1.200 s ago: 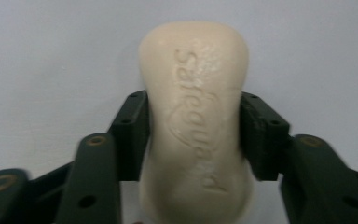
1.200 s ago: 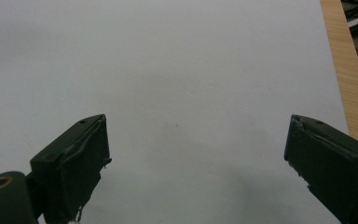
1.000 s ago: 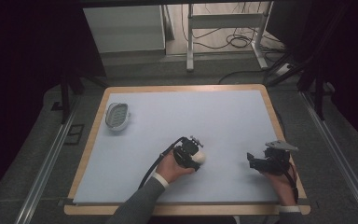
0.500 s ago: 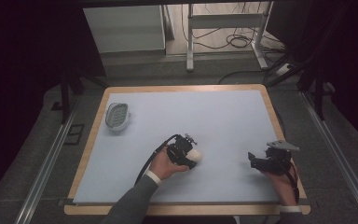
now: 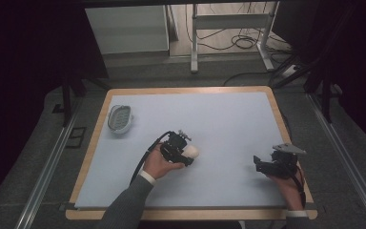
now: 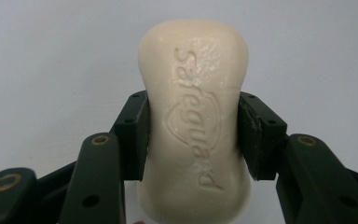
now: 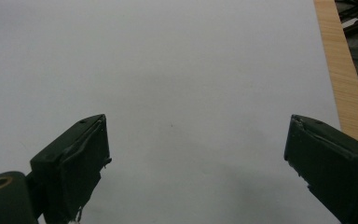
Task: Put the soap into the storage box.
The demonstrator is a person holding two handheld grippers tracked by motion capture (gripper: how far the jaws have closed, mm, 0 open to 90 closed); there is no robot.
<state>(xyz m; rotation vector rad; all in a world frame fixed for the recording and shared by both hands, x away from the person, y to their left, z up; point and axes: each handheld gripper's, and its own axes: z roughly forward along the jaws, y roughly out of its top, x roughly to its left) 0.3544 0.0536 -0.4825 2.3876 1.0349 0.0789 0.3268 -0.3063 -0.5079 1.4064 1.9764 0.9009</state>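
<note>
Since the earlier frame your left hand had carried the soap toward the table's left side, while your right hand kept its place. The table [image 5: 228, 114], a pale sheet in a wooden frame, held a soap dish [image 5: 120, 118] near its far left edge, well apart from both hands. Your left gripper [image 5: 187, 156] was clamped on the bar of soap [image 6: 196, 116], a pad pressing each long side. The left gripper view showed raised lettering reading "Safeguard", too small to read from above. Your right gripper [image 7: 196, 163] stood wide apart over bare sheet.
</note>
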